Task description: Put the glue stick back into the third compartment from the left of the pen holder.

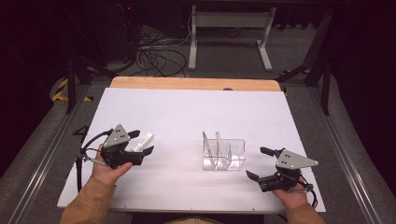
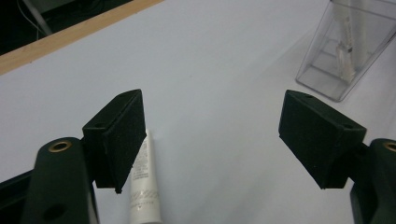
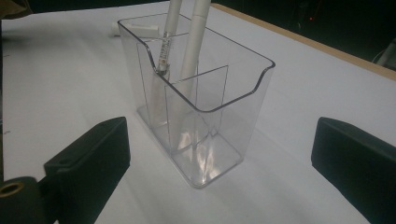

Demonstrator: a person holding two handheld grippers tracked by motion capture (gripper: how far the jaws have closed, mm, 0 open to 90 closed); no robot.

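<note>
A small white tube lies on the white table top at the left. My left gripper is open around it. In the left gripper view the tube rests beside the left pad, and the right pad stands far off it. A clear divided holder stands at the middle right with two white pens upright in it. My right gripper is open just right of the holder. In the right gripper view the holder and its pens stand just beyond the wide jaws.
The white sheet covers the table, with a wooden edge at the back. Beyond it are floor cables and a white frame. The holder appears at the upper right of the left gripper view.
</note>
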